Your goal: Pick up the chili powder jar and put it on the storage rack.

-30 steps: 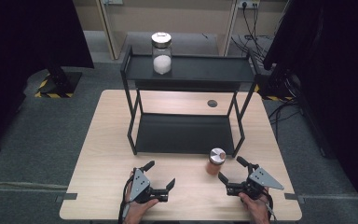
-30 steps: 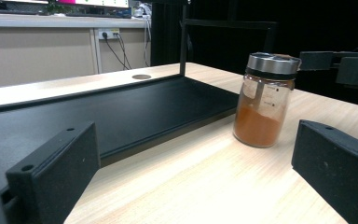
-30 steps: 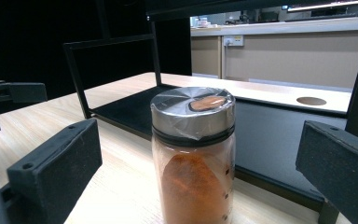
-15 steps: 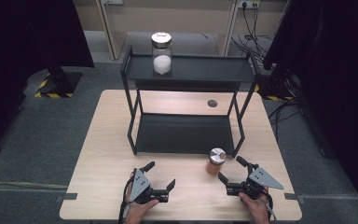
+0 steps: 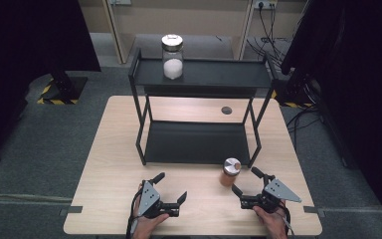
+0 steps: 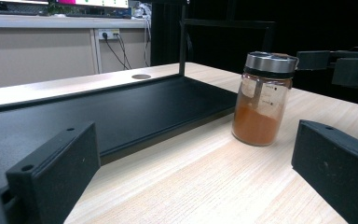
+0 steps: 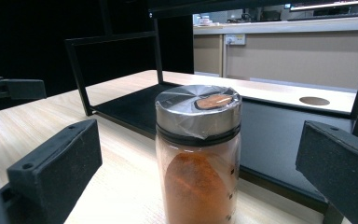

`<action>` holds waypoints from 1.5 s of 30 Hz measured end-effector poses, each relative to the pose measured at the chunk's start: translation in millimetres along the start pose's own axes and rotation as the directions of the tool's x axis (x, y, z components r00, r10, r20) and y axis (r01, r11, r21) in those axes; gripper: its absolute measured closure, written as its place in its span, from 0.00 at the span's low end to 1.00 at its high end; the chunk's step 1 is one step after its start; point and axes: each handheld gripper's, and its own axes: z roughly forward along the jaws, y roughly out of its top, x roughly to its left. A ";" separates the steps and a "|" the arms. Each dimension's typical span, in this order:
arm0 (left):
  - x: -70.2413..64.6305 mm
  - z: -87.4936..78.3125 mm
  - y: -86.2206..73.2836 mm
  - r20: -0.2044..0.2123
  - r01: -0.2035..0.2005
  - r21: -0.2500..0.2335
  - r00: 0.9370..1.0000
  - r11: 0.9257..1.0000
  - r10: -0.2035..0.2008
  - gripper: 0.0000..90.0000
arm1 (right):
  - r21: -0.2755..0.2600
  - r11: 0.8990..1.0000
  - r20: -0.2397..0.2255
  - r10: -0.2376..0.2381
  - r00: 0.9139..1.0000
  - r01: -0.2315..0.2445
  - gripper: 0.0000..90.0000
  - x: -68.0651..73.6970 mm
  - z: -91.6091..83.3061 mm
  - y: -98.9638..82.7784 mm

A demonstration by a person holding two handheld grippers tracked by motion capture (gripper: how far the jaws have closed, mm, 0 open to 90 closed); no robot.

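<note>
Left tongs (image 5: pixel 171 188): held released near the counter's front edge, jaws spread, nothing grasped.
Right tongs (image 5: pixel 245 182): held released, jaws spread, just beside the spice jar.
Spice jar (image 5: pixel 230 172): stood upright on the counter (image 5: pixel 109 154), filled with orange-brown powder, capped in metal, seen close between the right jaws.
Black rack (image 5: pixel 199 142): set behind the jar.
Glass jar (image 5: pixel 172 56): placed on the top shelf, white powder inside.
</note>
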 end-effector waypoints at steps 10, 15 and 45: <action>-1.1 0.4 -0.6 0.001 -0.001 0.002 1.000 1.000 0.001 0.00 | 0.017 1.000 -0.003 0.003 1.000 -0.003 0.00 1.3 7.1 1.4; -1.4 0.8 -0.9 0.000 -0.002 0.001 1.000 1.000 0.002 0.00 | 0.040 0.999 0.011 -0.004 1.000 0.004 0.00 3.2 14.1 4.3; -0.7 0.6 -0.9 -0.006 0.000 0.001 1.000 1.000 0.000 0.01 | 0.132 0.991 0.030 -0.036 0.999 0.032 0.23 3.3 46.1 16.0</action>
